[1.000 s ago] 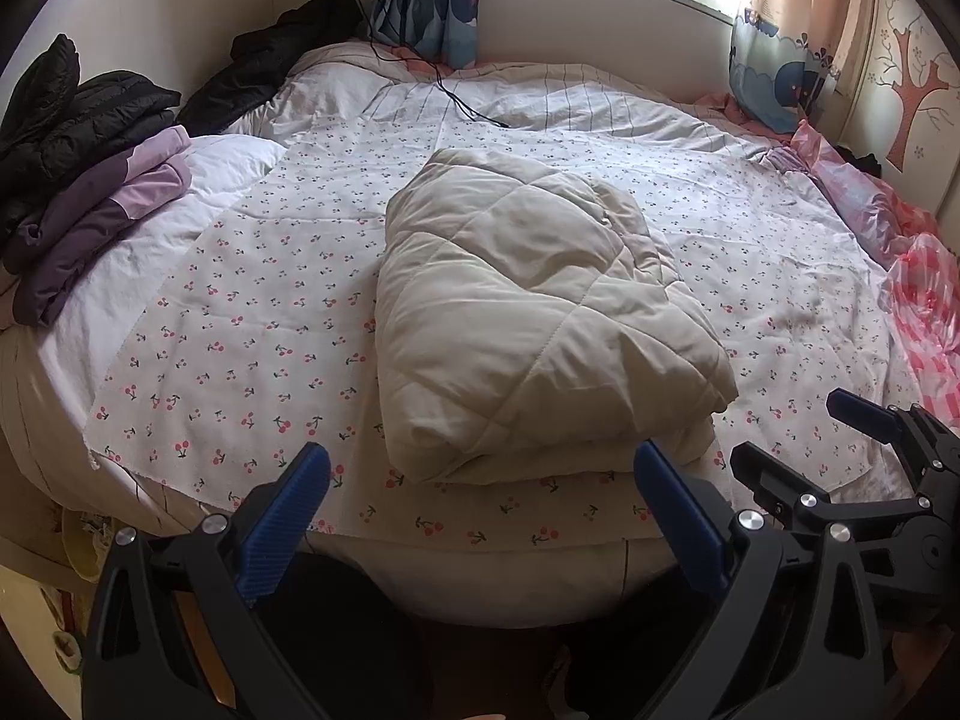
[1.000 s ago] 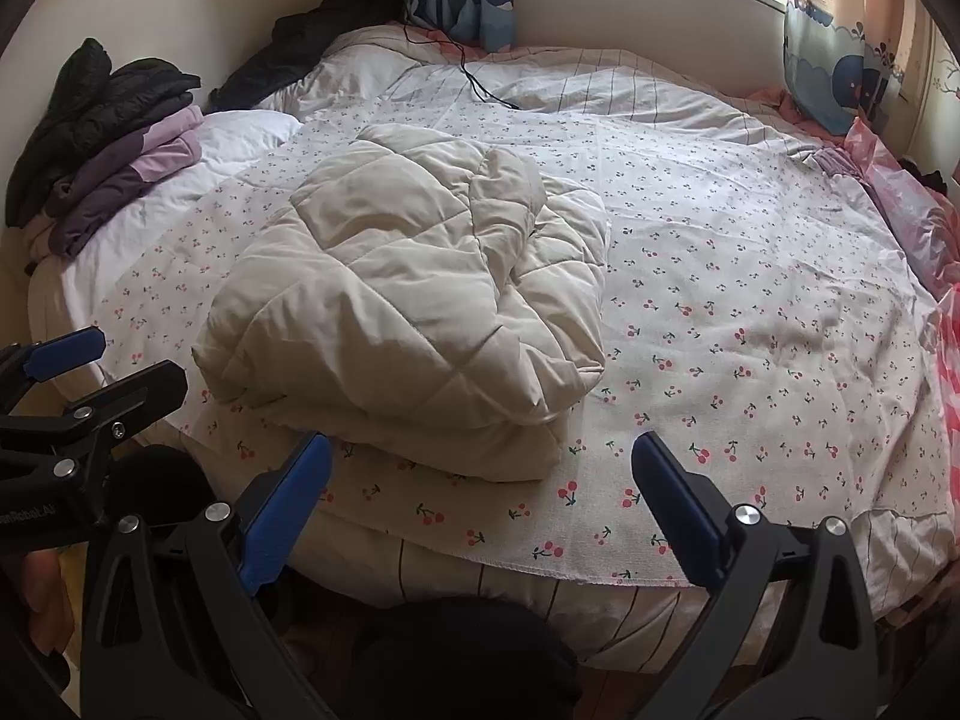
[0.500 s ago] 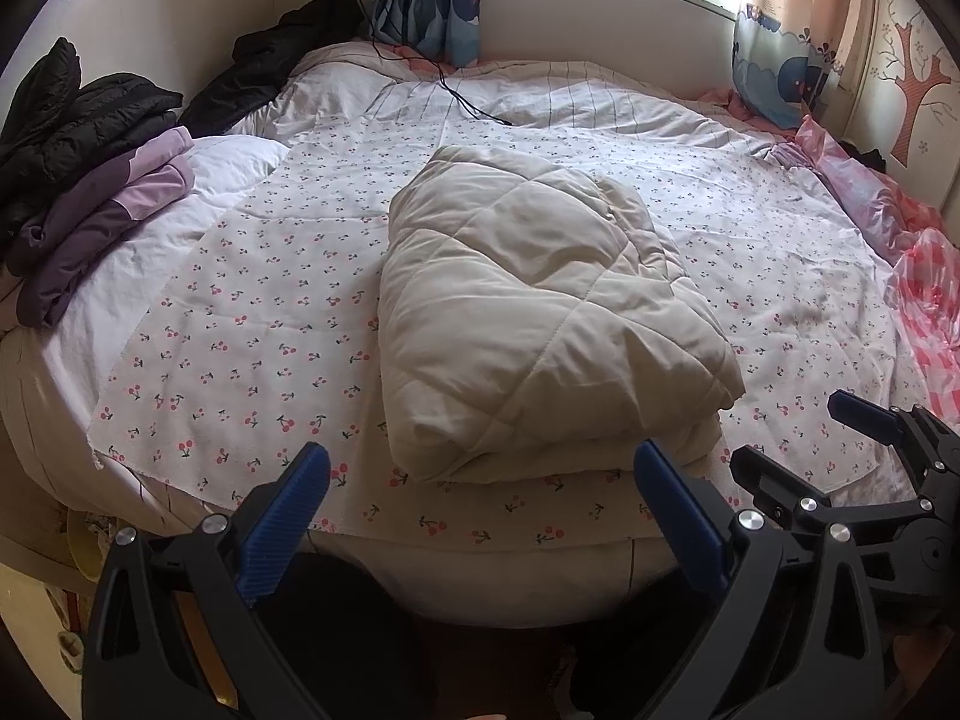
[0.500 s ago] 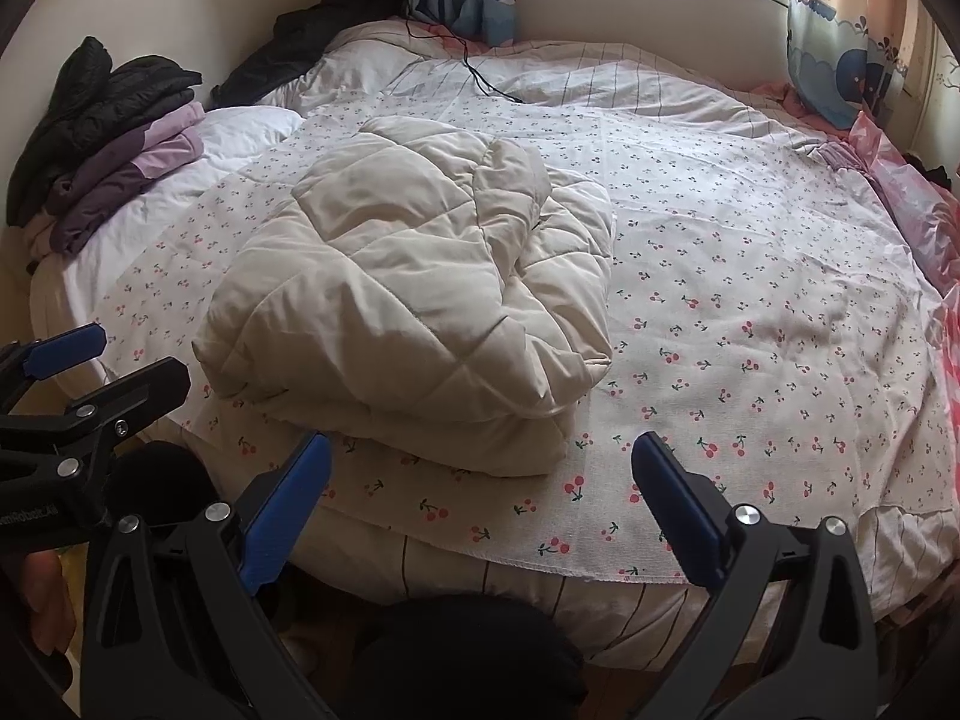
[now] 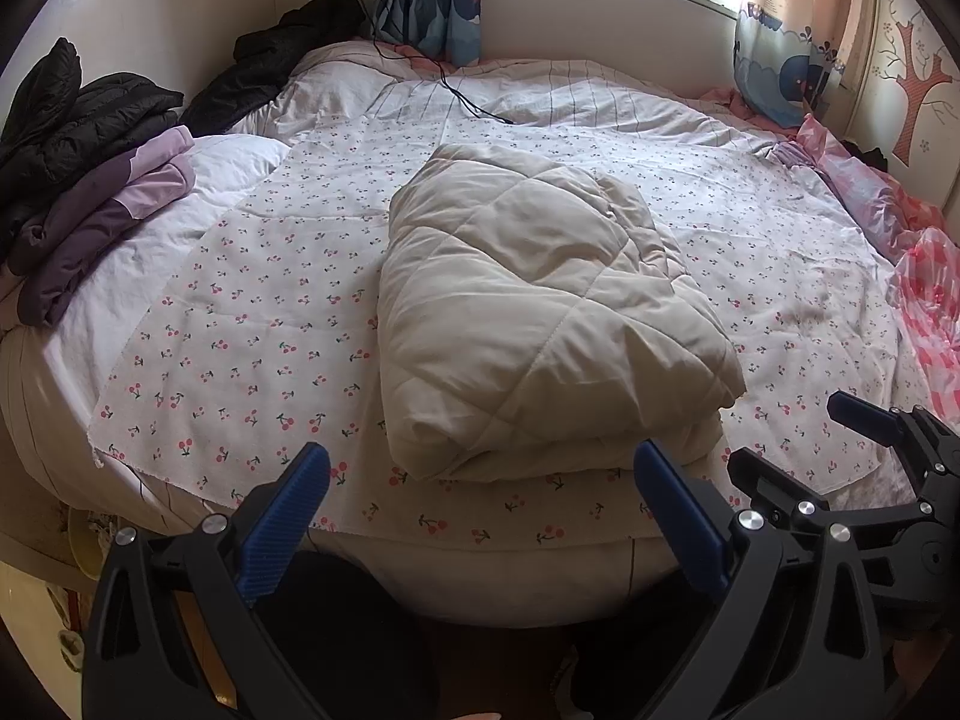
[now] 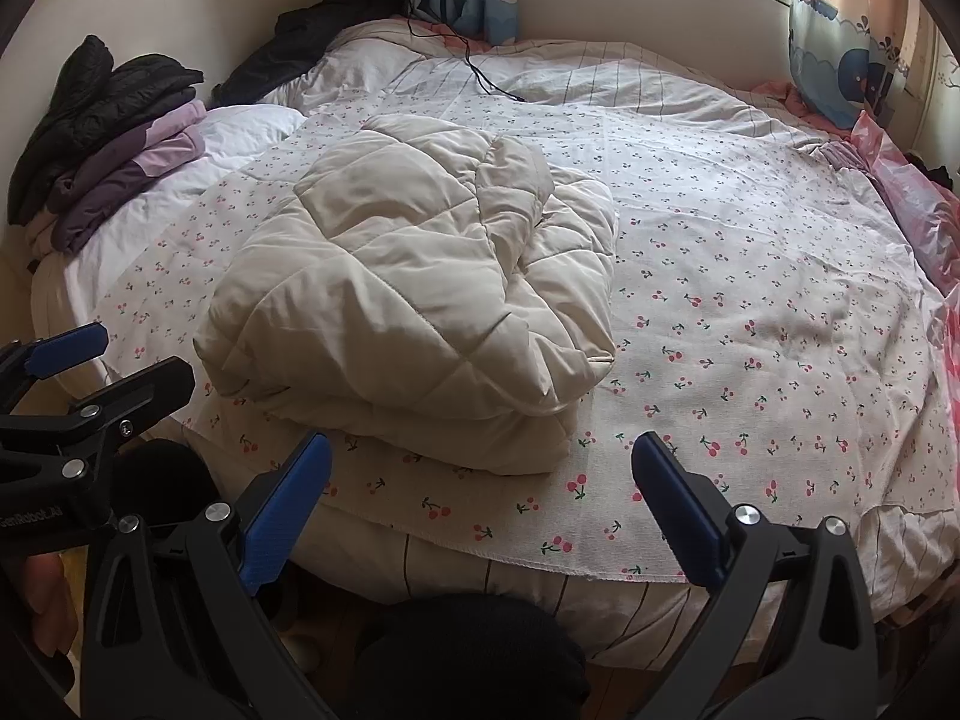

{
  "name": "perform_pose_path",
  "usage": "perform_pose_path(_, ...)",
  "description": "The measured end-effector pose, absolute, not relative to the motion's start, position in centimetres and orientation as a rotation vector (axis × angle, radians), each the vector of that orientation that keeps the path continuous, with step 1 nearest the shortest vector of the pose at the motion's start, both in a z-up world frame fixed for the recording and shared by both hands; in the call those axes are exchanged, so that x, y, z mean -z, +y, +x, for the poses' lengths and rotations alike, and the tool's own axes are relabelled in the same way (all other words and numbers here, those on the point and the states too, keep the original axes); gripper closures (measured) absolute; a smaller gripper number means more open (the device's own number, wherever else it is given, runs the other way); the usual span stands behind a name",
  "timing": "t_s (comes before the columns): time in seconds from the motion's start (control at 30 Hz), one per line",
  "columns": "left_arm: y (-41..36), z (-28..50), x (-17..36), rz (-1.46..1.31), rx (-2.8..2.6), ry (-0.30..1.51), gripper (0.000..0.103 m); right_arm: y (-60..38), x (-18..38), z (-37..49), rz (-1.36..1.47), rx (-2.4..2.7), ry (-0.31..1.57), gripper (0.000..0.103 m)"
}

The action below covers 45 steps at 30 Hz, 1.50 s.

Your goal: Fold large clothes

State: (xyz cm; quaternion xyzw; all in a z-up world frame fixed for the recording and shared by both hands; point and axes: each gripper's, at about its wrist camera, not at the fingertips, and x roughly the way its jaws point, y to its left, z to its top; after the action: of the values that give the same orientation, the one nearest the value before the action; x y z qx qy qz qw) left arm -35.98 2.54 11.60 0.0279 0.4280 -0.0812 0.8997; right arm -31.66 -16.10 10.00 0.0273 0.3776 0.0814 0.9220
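A beige quilted coat lies folded into a thick bundle on the cherry-print sheet of the bed; it also shows in the right wrist view. My left gripper is open and empty, held off the bed's near edge just short of the bundle. My right gripper is open and empty, also off the near edge, to the right of the bundle. The right gripper also shows in the left wrist view, and the left gripper in the right wrist view.
A stack of purple and black clothes lies at the bed's left side. A black jacket and a cable lie at the far end. Pink bedding lies along the right. Curtains hang under the window.
Both grippers have drawn back a little from the bed and stay open. The folded coat has not moved.
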Motion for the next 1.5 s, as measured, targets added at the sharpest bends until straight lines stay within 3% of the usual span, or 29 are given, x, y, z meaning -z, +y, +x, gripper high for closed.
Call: perform_pose_path(1.5, 1.5, -35.8, -11.0, 0.061, 0.148, 0.914, 0.006, -16.5, -9.2, -31.3, 0.060, -0.172, 0.782, 0.006)
